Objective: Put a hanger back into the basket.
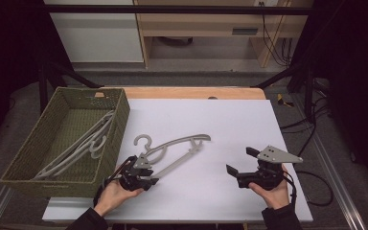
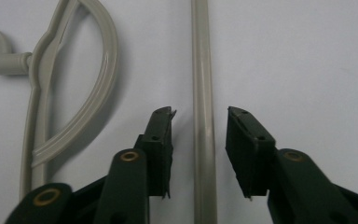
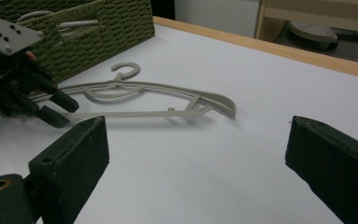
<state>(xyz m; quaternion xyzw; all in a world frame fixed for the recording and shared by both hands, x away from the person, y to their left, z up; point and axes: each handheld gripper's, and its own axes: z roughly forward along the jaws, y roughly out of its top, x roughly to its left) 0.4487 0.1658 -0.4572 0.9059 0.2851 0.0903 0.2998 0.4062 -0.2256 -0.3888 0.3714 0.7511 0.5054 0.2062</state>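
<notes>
Hanger point(image 1: 175, 149): one on worktop point(image 1: 230, 129), bar between left claw point(image 2: 199, 122) pads, narrow gap, untouched. Right claw point(image 3: 196, 154): wide, empty. Basket point(image 1: 26, 158): one, hangers inside.

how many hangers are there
3 at least: one hanger on the table, its bar between the left gripper jaws; two hangers in the basket. More may hide beneath them.

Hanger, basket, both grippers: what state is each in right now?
Hanger on the table: lying flat, its bottom bar between the left jaws, not yet pinched.
Left gripper: open, jaws straddling the bar with gaps on both sides.
Right gripper: open wide, nothing between its jaws.
Basket: upright on the table's left edge.
Hangers in the basket: lying flat inside.
</notes>
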